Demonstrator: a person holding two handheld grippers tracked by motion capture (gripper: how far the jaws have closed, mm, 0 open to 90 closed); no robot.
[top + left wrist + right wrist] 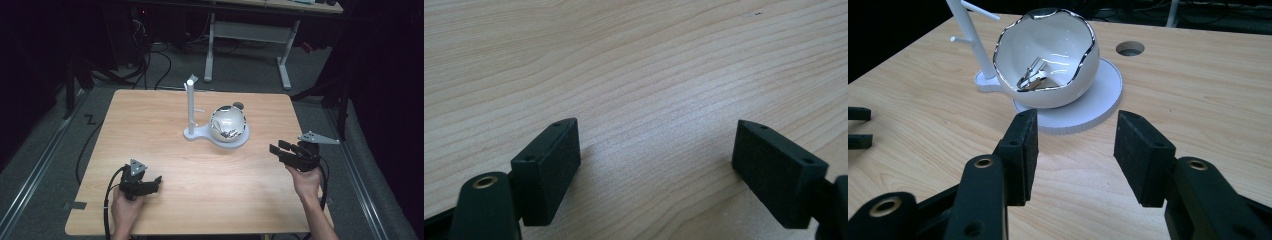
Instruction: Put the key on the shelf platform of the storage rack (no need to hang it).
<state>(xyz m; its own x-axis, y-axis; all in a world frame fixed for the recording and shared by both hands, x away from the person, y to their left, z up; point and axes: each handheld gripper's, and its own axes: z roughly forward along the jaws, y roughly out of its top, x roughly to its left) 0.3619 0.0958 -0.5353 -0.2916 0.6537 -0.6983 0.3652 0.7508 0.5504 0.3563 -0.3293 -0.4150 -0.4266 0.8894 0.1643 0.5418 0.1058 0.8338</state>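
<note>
A white egg-shaped bowl [228, 125] with a jagged silver rim rests on the round base of a white stand [190, 107] at the table's middle. Small shiny metal pieces [1033, 80] lie inside the bowl [1048, 60]. My right gripper [278, 149] hovers to the right of the bowl, pointing at it, open with nothing between its jaws [1075, 150]. Near the front left, my left gripper [156, 183] sits low over bare wood, also open and holding nothing [656, 160].
The wooden table [150, 130] has a round hole [1130, 48] just behind the bowl. The stand's thin post [965, 35] carries short side pegs. The left gripper's fingers [858, 127] show at the left edge of the right gripper view. Desk legs and cables lie on the floor beyond.
</note>
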